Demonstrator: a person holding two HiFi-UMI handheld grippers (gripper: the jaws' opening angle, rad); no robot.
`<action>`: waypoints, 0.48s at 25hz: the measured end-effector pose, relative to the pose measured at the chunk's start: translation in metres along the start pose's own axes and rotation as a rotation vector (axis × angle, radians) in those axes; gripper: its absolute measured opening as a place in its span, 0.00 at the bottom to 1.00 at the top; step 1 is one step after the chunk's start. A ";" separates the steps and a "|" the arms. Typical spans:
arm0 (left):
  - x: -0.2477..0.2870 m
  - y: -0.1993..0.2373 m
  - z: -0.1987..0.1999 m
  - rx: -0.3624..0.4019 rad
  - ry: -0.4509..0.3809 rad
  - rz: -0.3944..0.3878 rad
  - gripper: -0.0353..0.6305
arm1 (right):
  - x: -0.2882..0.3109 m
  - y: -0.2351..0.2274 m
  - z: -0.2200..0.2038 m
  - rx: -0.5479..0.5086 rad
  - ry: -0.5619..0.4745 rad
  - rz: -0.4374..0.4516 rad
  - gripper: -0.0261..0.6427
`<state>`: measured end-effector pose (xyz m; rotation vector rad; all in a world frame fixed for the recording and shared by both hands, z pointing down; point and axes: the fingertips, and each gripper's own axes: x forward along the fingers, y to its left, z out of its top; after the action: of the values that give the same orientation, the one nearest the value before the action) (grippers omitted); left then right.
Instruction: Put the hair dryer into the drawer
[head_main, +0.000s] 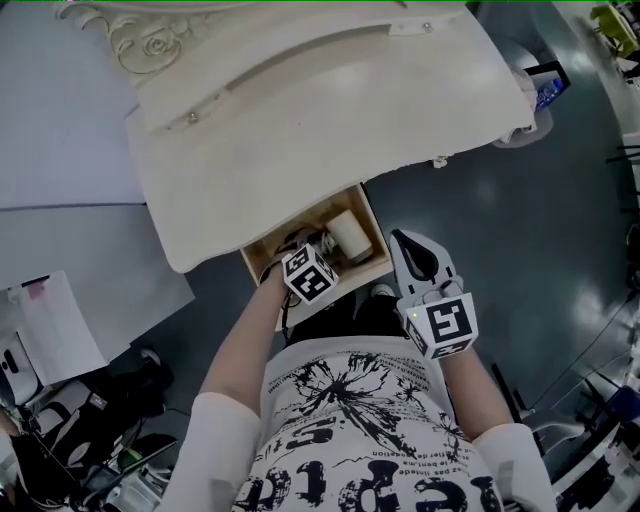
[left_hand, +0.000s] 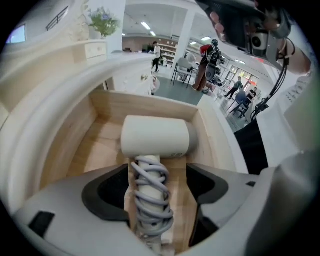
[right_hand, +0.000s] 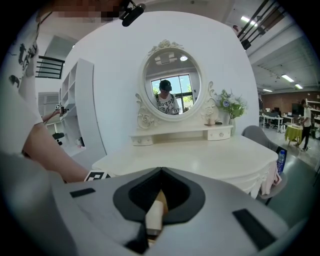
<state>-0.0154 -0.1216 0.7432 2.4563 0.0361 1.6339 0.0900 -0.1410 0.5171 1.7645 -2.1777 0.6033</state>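
Fingers of left gripper spread wide, hair dryer handle loose between.

Open wooden drawer under cream dressing table, hair dryer w/ coiled cord flat inside

bare wood drawer, matt plastic hair dryer

The hair dryer lies in the drawer; the drawer juts from under the worktop's front; a mirror stands at the worktop's back.
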 end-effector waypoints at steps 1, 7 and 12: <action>-0.008 -0.002 0.003 0.007 -0.006 0.000 0.57 | -0.001 0.002 0.003 -0.004 -0.001 0.008 0.06; -0.069 -0.007 0.035 -0.030 -0.113 0.100 0.56 | -0.010 0.014 0.021 -0.048 -0.007 0.082 0.06; -0.130 0.009 0.059 -0.195 -0.284 0.287 0.13 | -0.017 0.022 0.043 -0.097 -0.036 0.146 0.06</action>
<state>-0.0129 -0.1557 0.6046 2.6011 -0.5113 1.2902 0.0744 -0.1435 0.4691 1.5900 -2.3341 0.4920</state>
